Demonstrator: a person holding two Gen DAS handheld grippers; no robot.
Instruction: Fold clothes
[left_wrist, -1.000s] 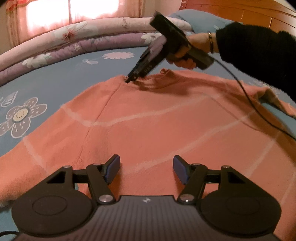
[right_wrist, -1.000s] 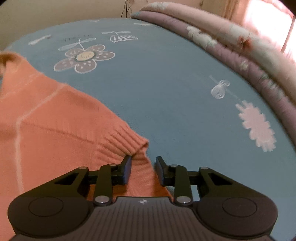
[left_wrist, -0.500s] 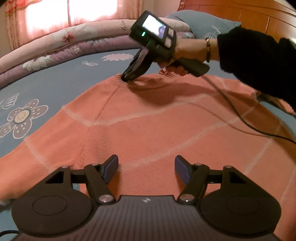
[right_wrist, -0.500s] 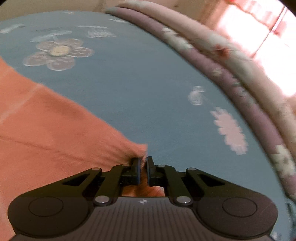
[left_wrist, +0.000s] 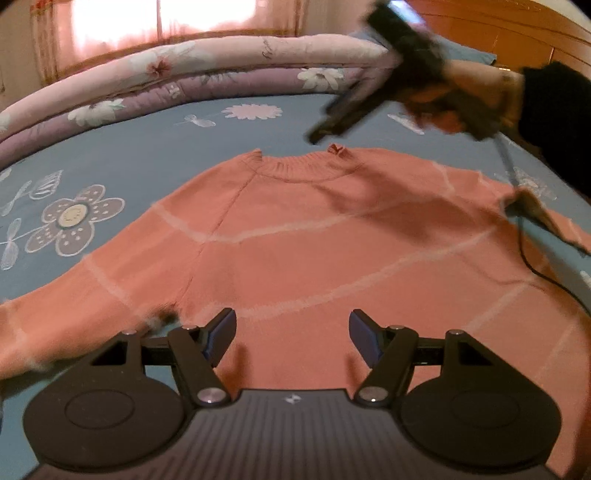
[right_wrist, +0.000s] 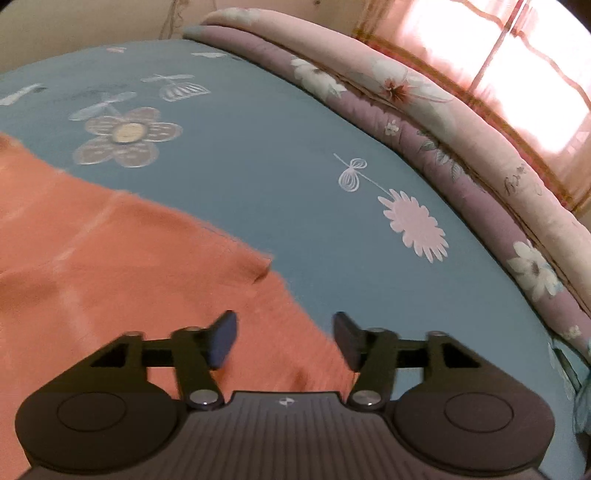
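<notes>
No writing is readable. The orange sweater (left_wrist: 314, 240) lies flat mid-bed (left_wrist: 155, 147), bare sheet beyond its collar. The left gripper (left_wrist: 291, 334) and right gripper (right_wrist: 282, 338) are opening, empty.

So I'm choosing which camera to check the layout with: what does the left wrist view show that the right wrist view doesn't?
Only the left wrist view: the ribbed neckline of the salmon-orange knit sweater, the person's hand in a black sleeve lifting the right gripper above that neckline, its black cable, and the left gripper, jaws opening over the fabric.

Only the right wrist view: the right gripper's jaws opening, nothing clamped.

Both: the sweater lying flat, the blue flowered bedsheet, the rolled pink and lilac quilts, the bright curtained window.
</notes>
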